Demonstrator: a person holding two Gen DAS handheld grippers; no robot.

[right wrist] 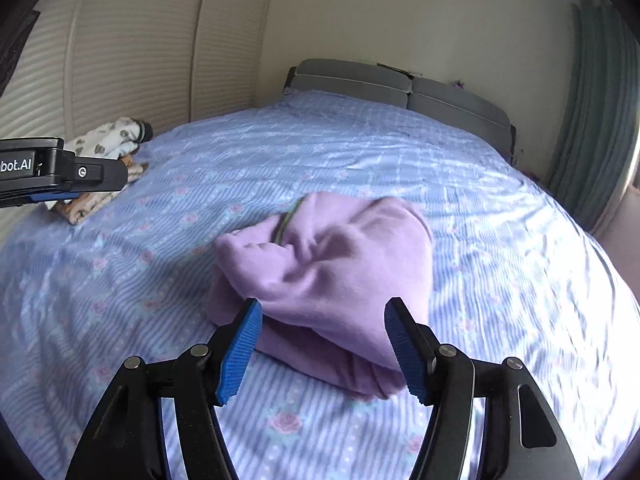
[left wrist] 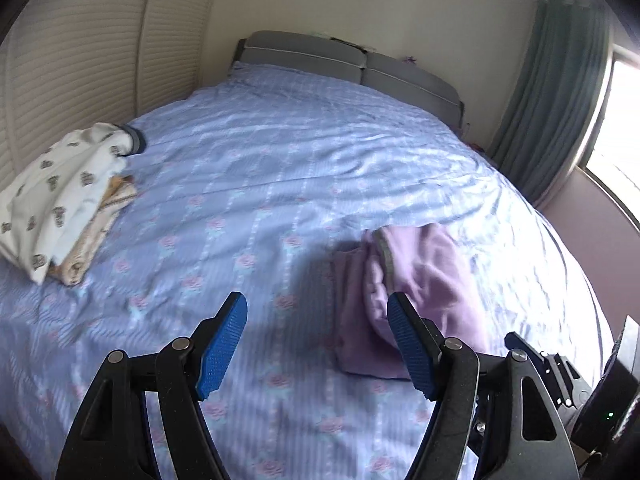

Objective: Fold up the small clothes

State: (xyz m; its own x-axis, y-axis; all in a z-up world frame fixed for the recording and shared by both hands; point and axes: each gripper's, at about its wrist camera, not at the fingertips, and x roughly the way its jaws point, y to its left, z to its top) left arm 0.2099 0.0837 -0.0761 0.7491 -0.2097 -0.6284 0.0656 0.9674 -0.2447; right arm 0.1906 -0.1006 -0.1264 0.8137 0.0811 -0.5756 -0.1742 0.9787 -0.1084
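A lilac garment (right wrist: 332,276) lies bunched and partly folded on the bed, straight ahead of my right gripper (right wrist: 323,344), which is open and empty just in front of it. In the left wrist view the lilac garment (left wrist: 416,280) lies to the right, behind the right finger. My left gripper (left wrist: 318,340) is open and empty above the bedspread. A stack of folded clothes, white printed on top of tan (left wrist: 60,204), sits at the bed's left side; it also shows in the right wrist view (right wrist: 108,152).
The bed has a light blue floral bedspread (left wrist: 260,184) and a grey headboard (left wrist: 344,64). A slatted wardrobe (left wrist: 80,48) stands left. A green curtain (left wrist: 560,92) and a window (left wrist: 616,136) are right. The left gripper's body (right wrist: 52,172) shows at the left.
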